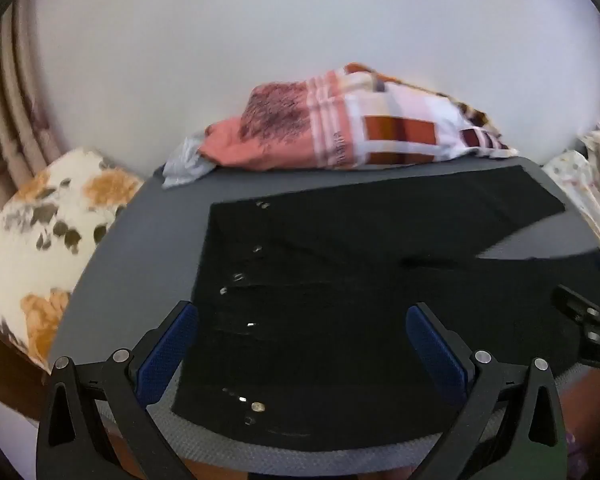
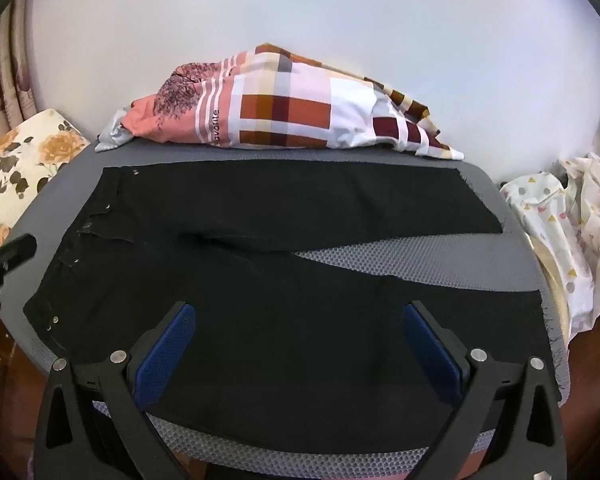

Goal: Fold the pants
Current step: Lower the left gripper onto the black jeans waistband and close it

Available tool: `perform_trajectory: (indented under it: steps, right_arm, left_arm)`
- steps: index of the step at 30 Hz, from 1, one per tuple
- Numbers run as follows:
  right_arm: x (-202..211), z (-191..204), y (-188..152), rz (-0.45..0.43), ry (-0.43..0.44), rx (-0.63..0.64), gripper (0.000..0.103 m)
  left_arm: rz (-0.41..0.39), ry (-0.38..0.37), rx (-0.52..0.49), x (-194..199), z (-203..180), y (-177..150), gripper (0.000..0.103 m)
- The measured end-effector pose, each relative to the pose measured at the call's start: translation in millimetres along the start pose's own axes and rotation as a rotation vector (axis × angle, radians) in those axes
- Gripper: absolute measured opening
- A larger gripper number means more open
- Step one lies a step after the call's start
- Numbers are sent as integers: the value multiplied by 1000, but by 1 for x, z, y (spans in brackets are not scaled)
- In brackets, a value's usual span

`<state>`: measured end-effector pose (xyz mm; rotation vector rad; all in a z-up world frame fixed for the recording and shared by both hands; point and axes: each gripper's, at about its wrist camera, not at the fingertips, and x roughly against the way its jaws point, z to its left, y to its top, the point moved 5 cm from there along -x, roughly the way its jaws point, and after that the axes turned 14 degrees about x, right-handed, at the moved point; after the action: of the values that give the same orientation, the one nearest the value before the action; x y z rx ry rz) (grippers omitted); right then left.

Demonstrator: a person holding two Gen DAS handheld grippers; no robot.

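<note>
The black pants [image 2: 260, 280] lie spread flat on the grey mat [image 2: 420, 260] that covers the bench, waistband toward the left, the two legs running right with a wedge of mat showing between them. No fold looks made yet, so this reads as the opening step: choosing where to take hold. The left tool [image 1: 300, 344] hovers over the waistband end, its blue pads spread wide with nothing between them; the right tool [image 2: 296, 340] hangs over the near leg, equally wide and empty. The next move likely calls for both to drop to the near edge, pinch the cloth, and carry the near leg over onto the far one. A patterned bundle of cloth [image 2: 292, 120] sits behind, near the far leg.
</note>
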<state>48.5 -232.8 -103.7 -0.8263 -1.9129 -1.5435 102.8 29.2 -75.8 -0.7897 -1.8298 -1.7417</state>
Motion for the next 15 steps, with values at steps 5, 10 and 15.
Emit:
perform_trajectory:
  steps: [5,10,15]
  right_arm:
    - [-11,0,4,17,16,4,102]
    - [-26,17,4,48,26,28,102]
    - [-51,28,3,112,40,57,102]
  left_arm:
    - [5,-33,24,-39,40,26,101]
    - [20,-21,23,-97,79,57,100]
    - [151,-47,75,-186,117,94,69]
